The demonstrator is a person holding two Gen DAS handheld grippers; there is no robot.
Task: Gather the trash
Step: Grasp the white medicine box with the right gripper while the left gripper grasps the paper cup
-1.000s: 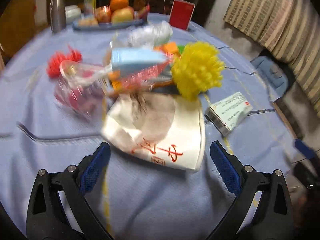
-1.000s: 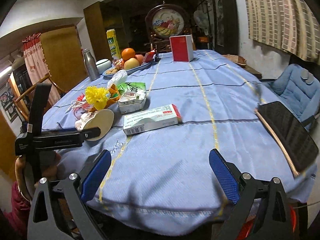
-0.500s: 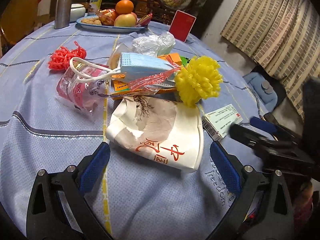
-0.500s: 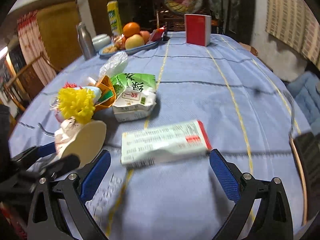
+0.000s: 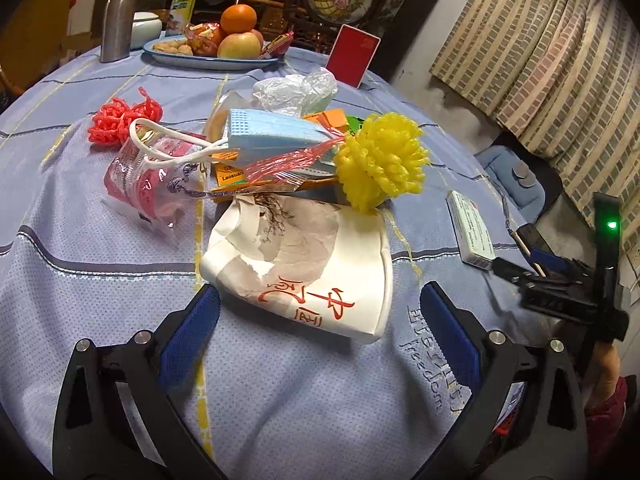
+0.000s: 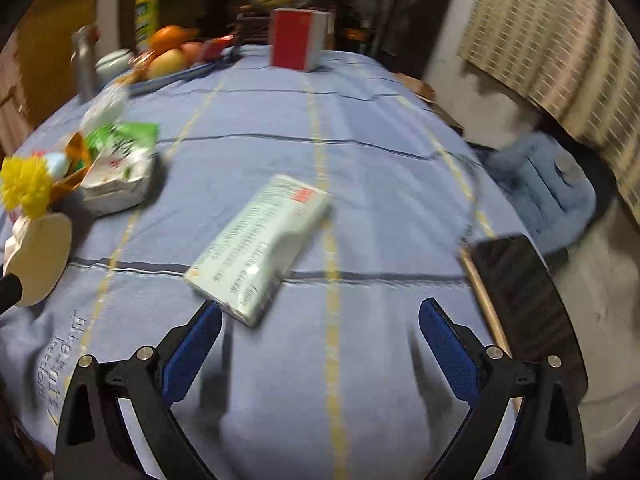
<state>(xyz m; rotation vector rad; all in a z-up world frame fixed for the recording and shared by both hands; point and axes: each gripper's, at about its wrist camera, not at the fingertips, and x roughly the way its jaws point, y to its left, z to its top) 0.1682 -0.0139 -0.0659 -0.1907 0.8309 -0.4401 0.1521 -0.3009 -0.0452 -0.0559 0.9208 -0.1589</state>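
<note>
Left tongs (image 5: 320, 332) (spread apart, empty) are held before the flattened paper cup (image 5: 304, 264); right tongs (image 6: 320, 344), likewise apart, before the medicine box (image 6: 256, 244), near the table (image 6: 380, 184) edge.

The tablecloth (image 5: 120, 360) is matt woven blue cloth. On it a crushed paper cup (image 5: 304, 264) looks smooth and slightly glossy. The clear bag (image 5: 148, 184) is shiny crinkled plastic, the face mask (image 5: 276, 136) soft pleated fabric, the medicine box (image 6: 256, 248) smooth card. The flask (image 5: 118, 14) at the table's far edge is brushed metal.
</note>
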